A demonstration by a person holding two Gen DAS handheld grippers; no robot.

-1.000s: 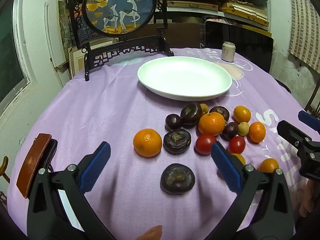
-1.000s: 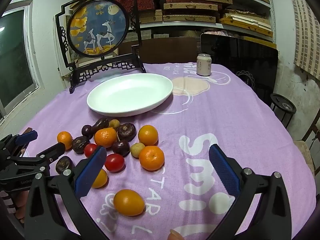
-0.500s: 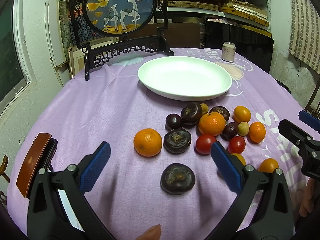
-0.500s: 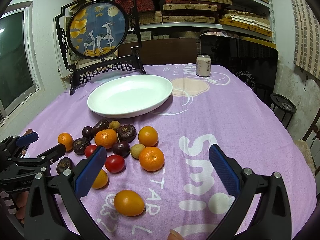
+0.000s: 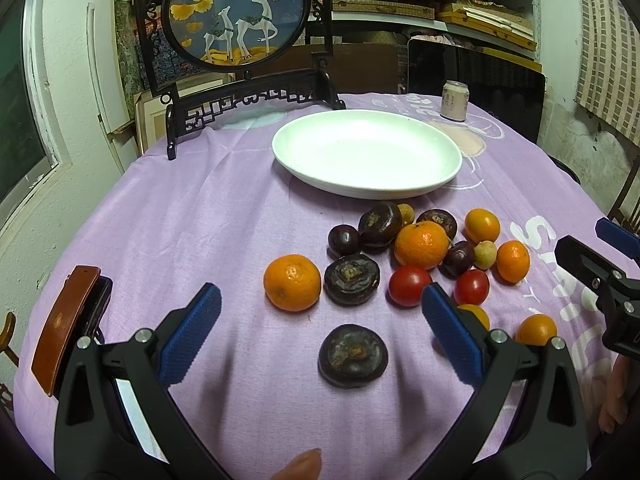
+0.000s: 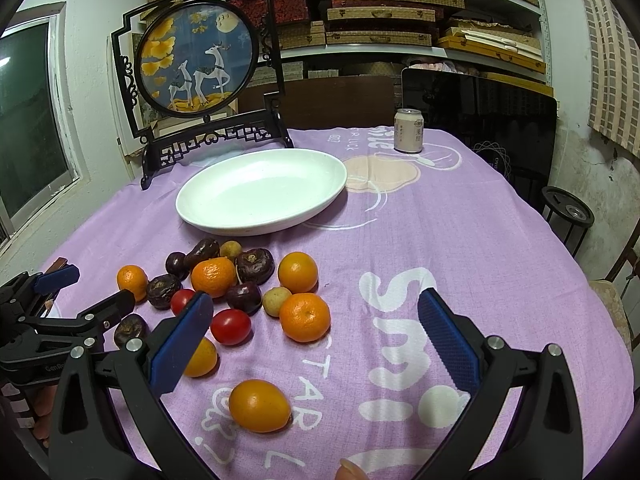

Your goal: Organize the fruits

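A: Left wrist view first. We see the left gripper [image 5: 320,322] with its blue pads spread wide, pinching nothing. A dark round fruit [image 5: 353,355] lies on the purple cloth [image 5: 180,232] between the fingers, touching neither.

B: Agreed. Beyond it we have a mandarin [image 5: 292,282] and the fruit cluster [image 5: 424,248], all on the cloth in front of the white plate [image 5: 366,152]. Plate holds nothing. The right gripper [image 5: 600,268] pokes in at the right edge; from here we cannot tell its gap.

A: Only this view shows the brown case [image 5: 66,328] at the left.

B: Right wrist view. The right gripper [image 6: 314,340] is spread wide too, holding nothing, hovering over the cloth [image 6: 460,240]. An oval orange fruit [image 6: 259,405] sits near its left pad, not touching.

A: The cluster [image 6: 240,280] is left of centre, the plate [image 6: 262,196] behind it, bare. The left gripper [image 6: 60,312] shows at the left edge, open. Only here we see the black stool [image 6: 567,212].

B: Can [image 6: 408,131] stands upright, far side.
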